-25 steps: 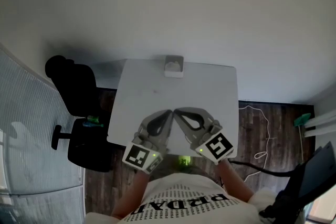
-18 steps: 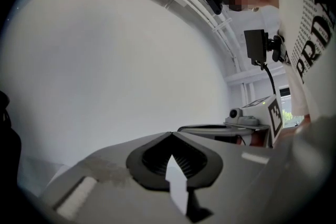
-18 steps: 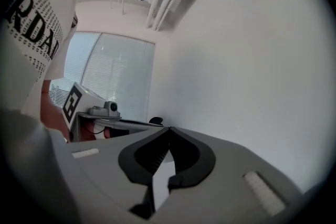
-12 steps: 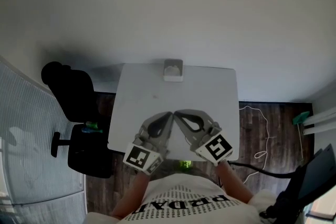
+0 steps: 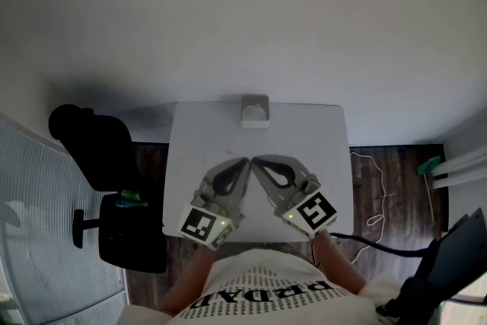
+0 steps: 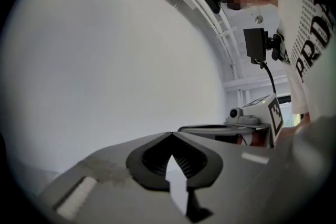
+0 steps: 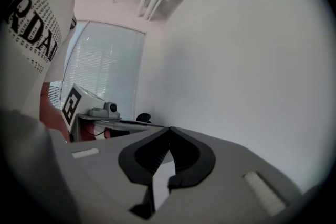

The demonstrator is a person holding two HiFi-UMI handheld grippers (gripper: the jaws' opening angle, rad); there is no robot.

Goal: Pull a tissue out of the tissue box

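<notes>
In the head view, the tissue box (image 5: pixel 255 111) sits at the far edge of the white table (image 5: pixel 319 141), just above the middle of the frame. A paler patch on its top may be the tissue, but it is too small to be sure. Your left gripper (image 5: pixel 244 162) and right gripper (image 5: pixel 255 161) hover over the near half of the table, tips almost touching each other, well apart from the box. A black chair (image 5: pixel 103 156) stands at the left.

In the left gripper view, the jaws meet at their tips with nothing between them. Beyond them you see only bare wall and, at the right, the other gripper's marker cube (image 6: pixel 274 114). The box does not show.

In the right gripper view, the jaws are likewise pressed together and empty, again with no box ahead.

Expect the tissue to be very light, limp and easy to tear, so pinch the raised fold low, close to the slot, with a full pad rather than a corner. The box is probably light too and may lift or slide with the pull. Consider steadying it with your other gripper and drawing the tissue straight up.
</notes>
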